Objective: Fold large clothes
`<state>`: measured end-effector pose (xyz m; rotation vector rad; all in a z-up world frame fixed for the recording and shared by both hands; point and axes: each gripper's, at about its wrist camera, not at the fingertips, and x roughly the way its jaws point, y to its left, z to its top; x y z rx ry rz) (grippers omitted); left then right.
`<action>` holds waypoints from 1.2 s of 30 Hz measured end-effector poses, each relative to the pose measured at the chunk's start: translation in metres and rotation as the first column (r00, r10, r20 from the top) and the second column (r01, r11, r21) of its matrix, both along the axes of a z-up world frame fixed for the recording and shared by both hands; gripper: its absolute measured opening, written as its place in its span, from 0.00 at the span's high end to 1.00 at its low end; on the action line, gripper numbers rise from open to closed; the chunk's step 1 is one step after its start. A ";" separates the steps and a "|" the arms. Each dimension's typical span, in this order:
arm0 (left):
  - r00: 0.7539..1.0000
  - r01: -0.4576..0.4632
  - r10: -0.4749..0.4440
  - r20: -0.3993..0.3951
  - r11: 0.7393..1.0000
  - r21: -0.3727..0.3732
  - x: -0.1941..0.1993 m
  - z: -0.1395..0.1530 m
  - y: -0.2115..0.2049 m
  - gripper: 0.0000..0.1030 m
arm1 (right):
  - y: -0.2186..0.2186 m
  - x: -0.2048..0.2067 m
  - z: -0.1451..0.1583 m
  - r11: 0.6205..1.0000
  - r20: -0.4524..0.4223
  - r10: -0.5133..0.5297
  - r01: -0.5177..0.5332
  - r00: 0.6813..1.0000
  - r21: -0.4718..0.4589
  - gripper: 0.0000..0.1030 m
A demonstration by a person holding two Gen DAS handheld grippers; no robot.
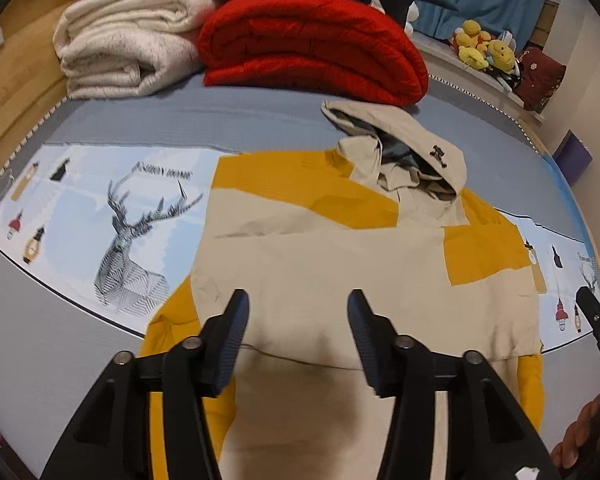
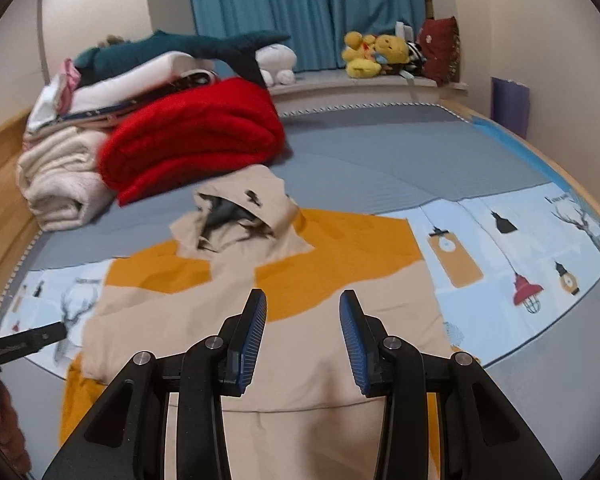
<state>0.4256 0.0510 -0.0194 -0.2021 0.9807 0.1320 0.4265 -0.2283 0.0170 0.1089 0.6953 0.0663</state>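
A beige and yellow hooded jacket (image 1: 320,260) (image 2: 140,312) lies flat on the bed, with its hood (image 1: 412,148) (image 2: 260,196) pointing toward the far side. The yellow sleeves look folded in along both sides. My left gripper (image 1: 299,300) hovers over the lower beige part, open, with nothing between its fingers. My right gripper (image 2: 303,298) hangs above the jacket's middle, also open and not holding anything. Each gripper shows at the edge of the other's view: the right gripper (image 1: 596,320) and the left gripper (image 2: 28,342), each with a hand behind it.
A folded red blanket (image 1: 312,48) (image 2: 196,136) and a cream blanket stack (image 1: 128,52) (image 2: 60,176) sit just beyond the hood. A blue shark plush (image 2: 204,46) tops the stack. Yellow plush toys (image 2: 372,54) line the window ledge. The bed's wooden frame (image 1: 4,92) runs along the left.
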 end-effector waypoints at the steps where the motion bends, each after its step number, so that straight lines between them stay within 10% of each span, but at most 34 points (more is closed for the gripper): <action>1: 1.000 -0.001 0.001 0.009 1.000 0.011 -0.001 0.003 -0.002 0.46 | 0.002 -0.002 0.003 1.000 0.005 0.003 -0.003 1.000 -0.010 0.61; 21: 0.993 -0.030 0.019 0.112 0.995 0.095 -0.001 0.021 -0.035 0.36 | -0.012 -0.013 0.015 0.997 0.004 -0.003 0.003 1.000 -0.083 0.43; 36: 0.995 0.030 -0.044 0.090 0.989 0.146 0.016 0.004 -0.064 0.52 | -0.015 0.000 0.008 0.991 -0.025 -0.008 0.005 1.000 -0.131 0.44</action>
